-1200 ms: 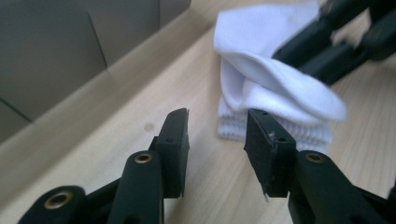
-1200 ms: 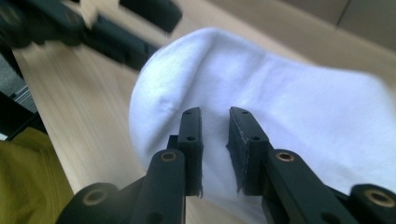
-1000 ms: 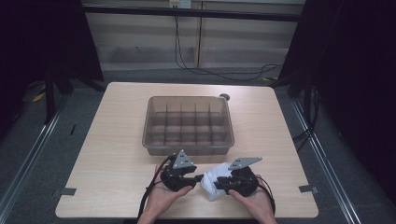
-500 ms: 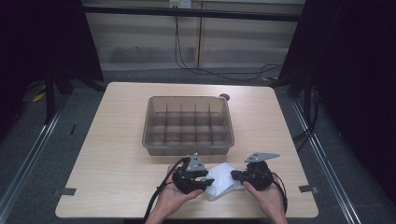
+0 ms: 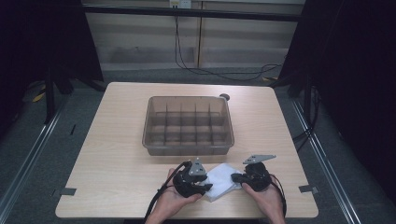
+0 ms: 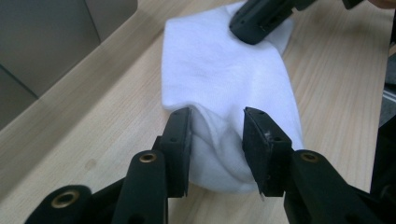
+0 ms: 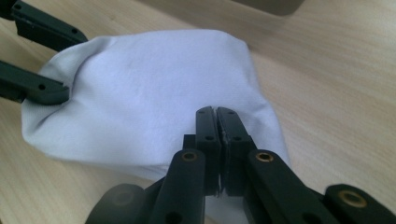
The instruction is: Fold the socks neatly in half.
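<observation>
The white sock (image 5: pixel 221 181) lies flat on the bench (image 5: pixel 116 154), close to its near edge and a little right of the middle, stretched sideways between the two hand-held tools. At one end the left gripper (image 6: pixel 217 140) has its jaws spread inside the sock's opening, one pad against each inner side, so the cuff is pulled wide around them (the fabric bunches into a small fold between the two jaws); the jaws have just been closing a little, with the sock around them rather than pinched between them. At the other end the right gripper (image 7: pixel 216 122) has just closed, its two pads pressed flat together with only a thin seam of light between them, nipping the edge of the white fabric there. From above, the left gripper (image 5: pixel 192 178) and the right gripper (image 5: pixel 250 176) sit just beside the sock on either side, each in a hand that comes in over the near edge, cables trailing back. Farther in, at the middle of the bench and apart from the sock, stands a clear plastic bin (image 5: pixel 187 125) divided into small compartments. A small dark round thing (image 5: pixel 224 97) sits just beyond the bin's far right corner; I cannot tell what it is.
</observation>
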A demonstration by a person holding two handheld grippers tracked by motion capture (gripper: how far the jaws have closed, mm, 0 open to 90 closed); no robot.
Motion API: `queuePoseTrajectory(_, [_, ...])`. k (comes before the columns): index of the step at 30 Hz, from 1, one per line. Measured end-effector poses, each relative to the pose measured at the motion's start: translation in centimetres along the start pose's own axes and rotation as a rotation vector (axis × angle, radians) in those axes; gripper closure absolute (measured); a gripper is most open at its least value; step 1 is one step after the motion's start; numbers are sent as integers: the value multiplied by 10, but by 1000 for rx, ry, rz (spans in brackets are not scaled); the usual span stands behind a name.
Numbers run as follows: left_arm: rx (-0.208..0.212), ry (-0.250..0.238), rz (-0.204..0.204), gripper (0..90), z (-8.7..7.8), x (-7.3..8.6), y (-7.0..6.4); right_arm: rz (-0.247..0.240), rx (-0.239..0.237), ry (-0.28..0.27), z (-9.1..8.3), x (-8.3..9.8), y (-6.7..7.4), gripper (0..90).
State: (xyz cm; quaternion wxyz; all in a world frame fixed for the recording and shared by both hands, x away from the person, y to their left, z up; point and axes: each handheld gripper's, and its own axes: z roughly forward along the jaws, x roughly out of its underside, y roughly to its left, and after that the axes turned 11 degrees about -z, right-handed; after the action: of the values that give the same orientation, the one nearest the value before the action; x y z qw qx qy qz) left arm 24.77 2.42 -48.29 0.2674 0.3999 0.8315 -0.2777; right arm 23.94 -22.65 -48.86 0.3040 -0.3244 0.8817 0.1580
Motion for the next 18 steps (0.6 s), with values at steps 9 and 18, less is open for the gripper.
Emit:
queuePoseTrajectory(9, [-1,-5,-18,617,-15,-1,8,-47,-34,-8,8,-7,6,882])
queuePoseTrajectory(18, [12,-99,-38,685,-33,-11,9,-87,-27,9,8,-11,16,858])
